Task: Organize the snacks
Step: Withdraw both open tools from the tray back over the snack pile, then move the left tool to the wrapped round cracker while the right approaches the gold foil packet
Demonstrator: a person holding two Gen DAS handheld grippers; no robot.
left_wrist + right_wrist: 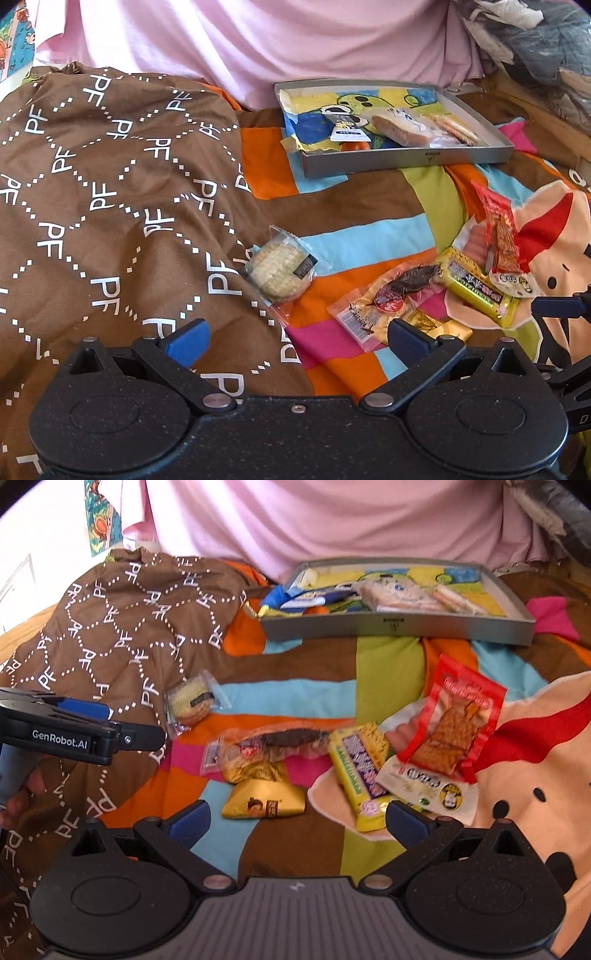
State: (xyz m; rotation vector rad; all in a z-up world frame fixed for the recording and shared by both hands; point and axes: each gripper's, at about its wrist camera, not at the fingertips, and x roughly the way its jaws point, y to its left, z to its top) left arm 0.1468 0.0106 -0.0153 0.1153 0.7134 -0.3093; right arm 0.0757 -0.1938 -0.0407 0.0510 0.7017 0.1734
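A grey tray (406, 162) (399, 627) lies at the back of the bed and holds a bread packet (400, 127) (391, 592), wrapped biscuits (456, 129) and a blue-and-white packet (345, 129) (314, 598). Loose snacks lie in front: a round cake in clear wrap (280, 273) (192, 699), a red packet (500, 230) (458, 725), a yellow bar (476, 286) (364, 775), a clear packet with a dark piece (384, 299) (266, 744), a gold packet (264, 799). My left gripper (295, 341) is open above the bedding. My right gripper (297, 821) is open near the gold packet.
A brown quilt (92, 221) (122, 627) printed with white letters is heaped on the left. A striped cartoon sheet (351, 221) covers the bed. Pink cloth (258, 40) hangs behind the tray. The left gripper's side and a hand (22, 790) show at left in the right wrist view.
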